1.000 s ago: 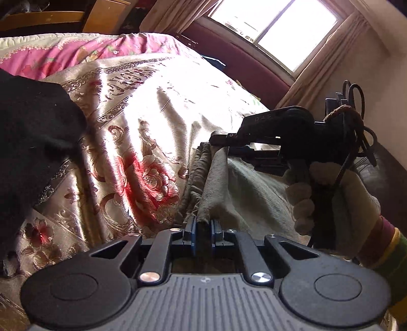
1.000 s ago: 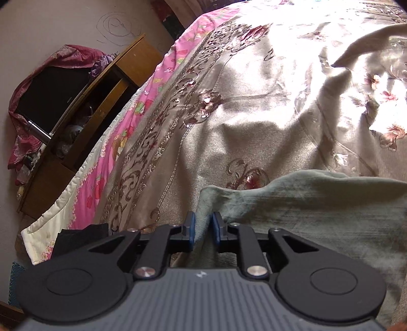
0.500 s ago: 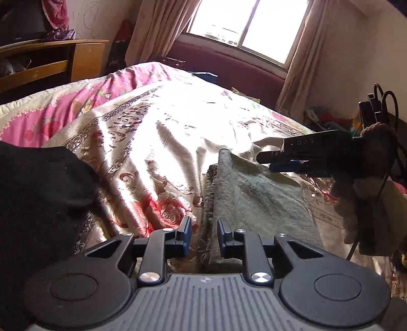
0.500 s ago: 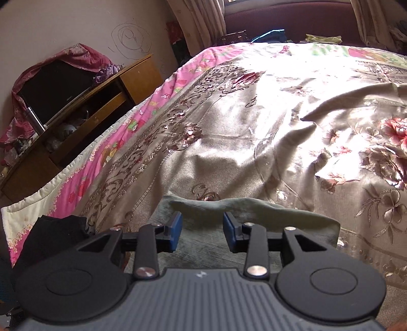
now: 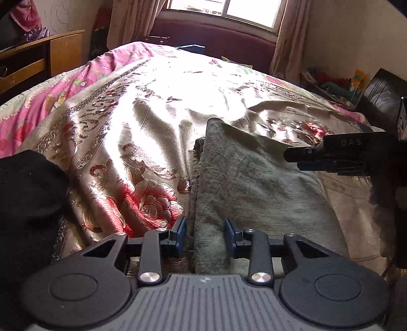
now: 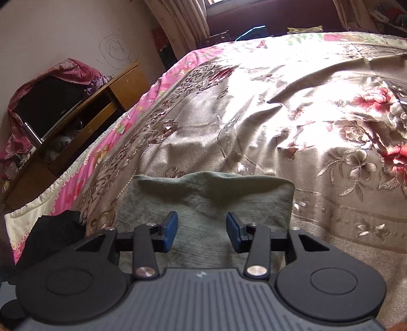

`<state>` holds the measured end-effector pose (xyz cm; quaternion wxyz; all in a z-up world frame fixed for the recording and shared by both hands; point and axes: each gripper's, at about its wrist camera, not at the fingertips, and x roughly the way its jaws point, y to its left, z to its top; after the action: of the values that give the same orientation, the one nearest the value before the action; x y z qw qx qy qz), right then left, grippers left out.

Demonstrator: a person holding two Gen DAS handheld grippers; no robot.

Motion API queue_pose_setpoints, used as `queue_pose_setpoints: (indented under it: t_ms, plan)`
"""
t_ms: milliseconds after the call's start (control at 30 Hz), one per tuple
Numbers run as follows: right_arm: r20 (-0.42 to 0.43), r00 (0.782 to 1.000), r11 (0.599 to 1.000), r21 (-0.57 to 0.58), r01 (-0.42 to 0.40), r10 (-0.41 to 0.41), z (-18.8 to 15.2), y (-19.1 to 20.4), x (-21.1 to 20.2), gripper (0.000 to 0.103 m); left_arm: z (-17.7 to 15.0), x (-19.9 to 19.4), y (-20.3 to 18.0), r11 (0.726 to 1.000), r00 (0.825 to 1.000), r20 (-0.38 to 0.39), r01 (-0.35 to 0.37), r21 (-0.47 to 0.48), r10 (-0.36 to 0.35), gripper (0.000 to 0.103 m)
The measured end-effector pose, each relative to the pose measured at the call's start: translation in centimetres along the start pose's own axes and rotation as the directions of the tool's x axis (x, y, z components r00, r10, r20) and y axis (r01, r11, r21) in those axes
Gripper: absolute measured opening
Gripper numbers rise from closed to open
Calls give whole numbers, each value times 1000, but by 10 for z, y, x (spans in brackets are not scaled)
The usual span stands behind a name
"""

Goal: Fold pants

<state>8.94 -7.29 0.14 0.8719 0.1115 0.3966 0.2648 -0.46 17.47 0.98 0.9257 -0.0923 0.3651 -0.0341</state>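
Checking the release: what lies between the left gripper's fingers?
In the left wrist view, the folded edge of the grey-green pants lies between the opening left gripper fingers, seemingly unpinched.

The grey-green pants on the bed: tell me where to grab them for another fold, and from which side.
Take the pants at the thick layered edge nearest the left tongs, coming in low from the near side. There the folded layers stack into a ridge that stands between the opening jaws, while the rest lies flat on the bedspread.

Sunlit window (image 5: 223, 10) with curtains (image 5: 287, 38), wooden desk (image 6: 84, 122) beside scribbled wall (image 6: 76, 33)
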Motion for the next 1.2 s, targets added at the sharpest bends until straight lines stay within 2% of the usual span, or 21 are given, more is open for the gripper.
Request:
queue_pose_setpoints:
  t_ms: [67, 167, 300, 367, 533, 700, 833, 933, 1000, 1067, 1133, 1200]
  plan:
    - [1, 1000, 1000, 23, 1, -1, -15, -6, -27, 45, 1, -8, -9, 999, 1000, 26, -15, 52, 14, 46]
    - [-56, 998, 996, 92, -20, 25, -50, -14, -52, 45, 1, -6, -18, 995, 1000, 18, -17, 101, 16, 47]
    - [-180, 983, 992, 124, 0, 22, -94, -15, -53, 45, 1, 14, -23, 991, 998, -46, -46, 129, 52, 47]
    - [-191, 980, 988, 152, -17, 46, -99, -17, -53, 45, 1, 19, -23, 989, 996, -62, -56, 134, 65, 47]
    - [-54, 996, 985, 161, -58, 68, -66, -30, -67, 45, 9, 7, -31, 977, 997, -14, -76, 199, 80, 47]
    - [46, 999, 993, 110, -33, 28, -18, -39, -32, 45, 28, 9, -39, 966, 996, 63, -75, 247, 61, 48]
    - [49, 995, 990, 102, -93, 88, 12, -36, 18, 45, 51, 31, -40, 960, 995, 100, -53, 273, 26, 49]
    - [22, 997, 994, 83, -72, 71, 23, -35, 55, 45, 63, 56, -35, 957, 993, 113, -52, 286, 20, 50]
    - [7, 999, 995, 85, -43, 43, 22, -40, 73, 43, 68, 75, -26, 961, 994, 96, -71, 266, 47, 50]
    - [11, 999, 995, 99, -32, 31, 21, -47, 79, 43, 72, 89, -14, 967, 993, 81, -106, 231, 89, 55]
    - [18, 999, 990, 136, -40, 38, 21, -55, 78, 43, 72, 97, 0, 976, 993, 68, -105, 190, 93, 66]
    - [25, 999, 989, 148, -26, 23, 22, -57, 67, 44, 72, 95, 5, 979, 993, 71, -108, 171, 97, 66]
